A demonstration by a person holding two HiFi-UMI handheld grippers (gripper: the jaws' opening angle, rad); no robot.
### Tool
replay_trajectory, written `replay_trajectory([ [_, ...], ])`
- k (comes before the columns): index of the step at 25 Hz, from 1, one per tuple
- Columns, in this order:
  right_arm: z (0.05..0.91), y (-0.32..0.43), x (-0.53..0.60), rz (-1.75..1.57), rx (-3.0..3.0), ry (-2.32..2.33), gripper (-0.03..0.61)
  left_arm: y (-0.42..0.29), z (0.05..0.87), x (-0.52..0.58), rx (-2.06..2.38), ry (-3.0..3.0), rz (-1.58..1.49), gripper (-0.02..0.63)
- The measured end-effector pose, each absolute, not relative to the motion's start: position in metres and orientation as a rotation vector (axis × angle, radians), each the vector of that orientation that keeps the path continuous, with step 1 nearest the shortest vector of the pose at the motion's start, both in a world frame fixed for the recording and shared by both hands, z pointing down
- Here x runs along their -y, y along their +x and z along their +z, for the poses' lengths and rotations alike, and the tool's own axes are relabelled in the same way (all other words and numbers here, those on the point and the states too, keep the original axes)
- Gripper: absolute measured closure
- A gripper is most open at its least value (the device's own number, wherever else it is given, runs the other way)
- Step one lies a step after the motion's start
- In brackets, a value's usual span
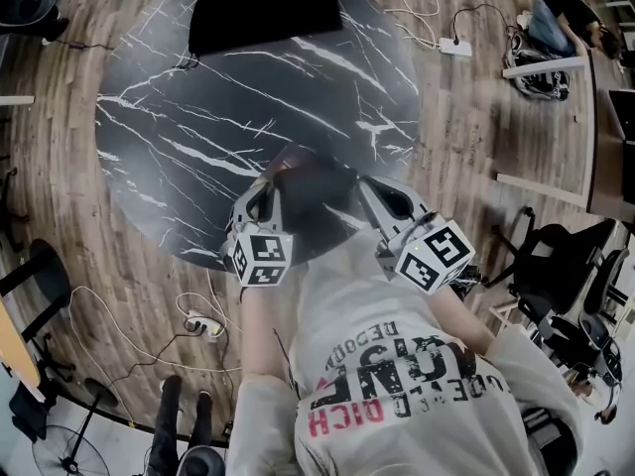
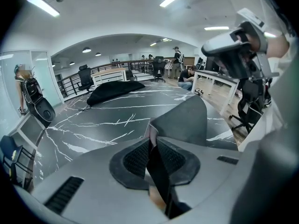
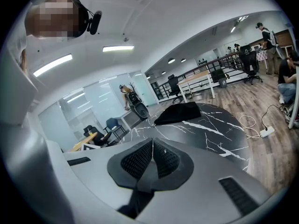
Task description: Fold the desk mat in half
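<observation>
The desk mat (image 1: 218, 117) is round, dark, with white marble veins, and lies spread on the wooden floor. Its near edge is lifted into a dark grey flap (image 1: 313, 188) that shows the plain underside. My left gripper (image 1: 268, 188) is shut on the flap's left side; in the left gripper view the mat's edge (image 2: 184, 120) runs up from between the pads of that gripper (image 2: 153, 146). My right gripper (image 1: 369, 188) holds the flap's right side. In the right gripper view its pads (image 3: 153, 155) are pressed together with a thin dark strip of mat below them.
A black cloth (image 1: 263, 8) lies on the mat's far edge. Cables and power strips (image 1: 454, 46) (image 1: 198, 323) trail on the wooden floor. Office chairs (image 1: 556, 256) stand at the right, and a person (image 1: 566, 18) crouches at the far right.
</observation>
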State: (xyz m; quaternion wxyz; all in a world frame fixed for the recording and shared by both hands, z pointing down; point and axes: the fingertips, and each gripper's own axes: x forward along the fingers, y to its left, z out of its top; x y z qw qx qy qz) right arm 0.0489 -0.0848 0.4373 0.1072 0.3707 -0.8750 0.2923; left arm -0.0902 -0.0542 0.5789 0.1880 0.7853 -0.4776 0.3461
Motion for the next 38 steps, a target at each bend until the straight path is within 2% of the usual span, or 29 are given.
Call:
replay_trajectory([
  [22,0.444,0.047,0.090,0.884,2.546,1.104,0.572,-0.112,0.612,0.071,1.369,2.083,1.039,0.563],
  [33,0.446,0.039,0.088,0.895,2.541,1.083,0.572,-0.130,0.615,0.072,1.486,1.952,0.824,0.464],
  [38,0.447,0.036,0.087,0.891,2.543,1.071,0.572,-0.132,0.613,0.071,1.513,1.931,0.800,0.453],
])
